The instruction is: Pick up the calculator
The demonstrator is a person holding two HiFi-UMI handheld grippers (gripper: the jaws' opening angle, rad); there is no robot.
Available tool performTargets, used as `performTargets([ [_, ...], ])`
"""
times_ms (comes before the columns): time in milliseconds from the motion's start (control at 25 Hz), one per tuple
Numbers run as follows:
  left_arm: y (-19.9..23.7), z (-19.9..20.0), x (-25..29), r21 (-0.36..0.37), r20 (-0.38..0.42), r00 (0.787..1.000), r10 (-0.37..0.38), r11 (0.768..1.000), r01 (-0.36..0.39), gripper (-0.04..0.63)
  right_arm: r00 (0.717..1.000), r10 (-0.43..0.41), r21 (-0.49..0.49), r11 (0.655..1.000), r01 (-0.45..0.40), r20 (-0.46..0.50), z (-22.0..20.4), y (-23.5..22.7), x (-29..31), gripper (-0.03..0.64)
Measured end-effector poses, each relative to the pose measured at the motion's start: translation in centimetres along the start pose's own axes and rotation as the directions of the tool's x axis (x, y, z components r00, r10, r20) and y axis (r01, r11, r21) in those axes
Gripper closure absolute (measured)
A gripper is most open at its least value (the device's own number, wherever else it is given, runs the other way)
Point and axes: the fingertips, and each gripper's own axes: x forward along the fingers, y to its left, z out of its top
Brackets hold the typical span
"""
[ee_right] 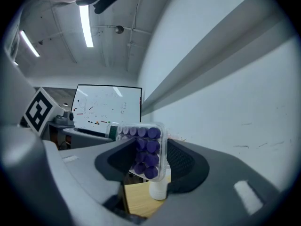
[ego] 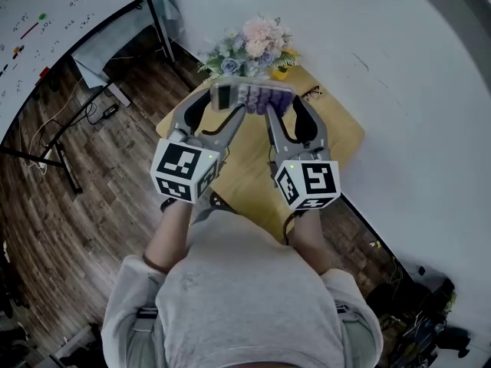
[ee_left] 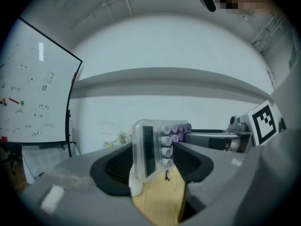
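Found the calculator [ego: 249, 96] held in the air between both tools, lying crosswise from one to the other, above the far part of the table [ego: 341, 133] and not touching it. Saw the left gripper [ego: 227, 100] clamped on the display end, jaws closed against it from either side. Saw the right gripper [ego: 281, 102] clamped likewise on the key end, jaws set fairly wide but with the pads pressed to the casing. In each gripper view, found the calculator [ee_left: 153, 147] standing on edge between that tool's pads, with the tabletop showing beneath.

Noted a clear, rounded plastic casing and a dark display strip at one end. Counted no keys, but saw rows of round raised ones: pale next to the display, purple [ee_right: 143, 149] across the rest. Made out a small white piece just under the casing in both gripper views, but could not tell what.

Noted light, plain wood on the tabletop, with a bunch of pink, white and blue flowers [ego: 253, 48] at its far edge.

Recorded a white wall [ego: 399, 67] behind the table and a dark plank floor [ego: 92, 175] to the left, with cables trailing across. Saw a whiteboard [ego: 46, 21] on a black stand, scribbled with marks. Saw a strip light [ee_right: 87, 25] on a grey ceiling overhead.
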Motion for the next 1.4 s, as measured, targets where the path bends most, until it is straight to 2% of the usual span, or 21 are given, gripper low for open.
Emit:
performTargets([
  [920, -1.3, 3.7, -1.8, 0.072, 0.102, 0.995, 0.009, 0.997, -0.017, 0.331, 0.992, -0.012, -0.061, 0.998, 0.019, 0.122, 3.8, 1.0, -1.9, 0.423],
  [1400, -2.1, 4.1, -3.3, 0.079, 0.118, 0.993, 0.01, 0.997, -0.02, 0.331, 0.99, -0.009, -0.068, 0.997, 0.019, 0.141, 4.4, 2.0, -3.2, 0.423],
])
